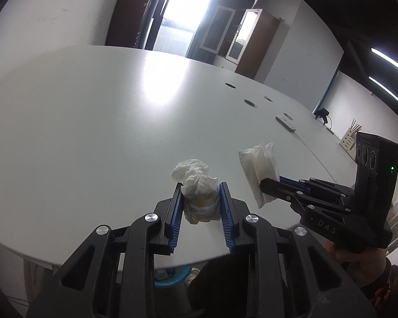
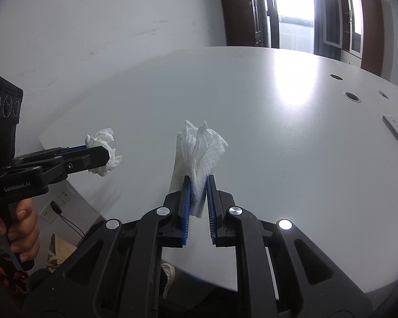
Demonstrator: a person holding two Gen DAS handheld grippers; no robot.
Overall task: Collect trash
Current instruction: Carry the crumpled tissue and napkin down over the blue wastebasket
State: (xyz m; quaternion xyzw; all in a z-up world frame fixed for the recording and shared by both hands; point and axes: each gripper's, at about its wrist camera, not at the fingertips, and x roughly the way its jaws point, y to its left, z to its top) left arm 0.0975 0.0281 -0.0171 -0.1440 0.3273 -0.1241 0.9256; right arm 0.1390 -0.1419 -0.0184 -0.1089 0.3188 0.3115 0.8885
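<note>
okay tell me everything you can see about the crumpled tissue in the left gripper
The crumpled tissue is a white, wrinkled paper wad with a faint yellowish stain low down. The left gripper holds it, blue-lined jaws pressing both its sides. Its top bulges above the jaws. It appears lifted off the white table; nothing else touches it.

Crumpled white tissue [image 1: 195,182], balled, with a yellowish stain low on it, clamped between blue pads, raised above the near tabletop [image 1: 92,132] edge. Folded white paper napkin [image 2: 199,156], embossed, upright, pinched at its lower end, to its right.
</note>
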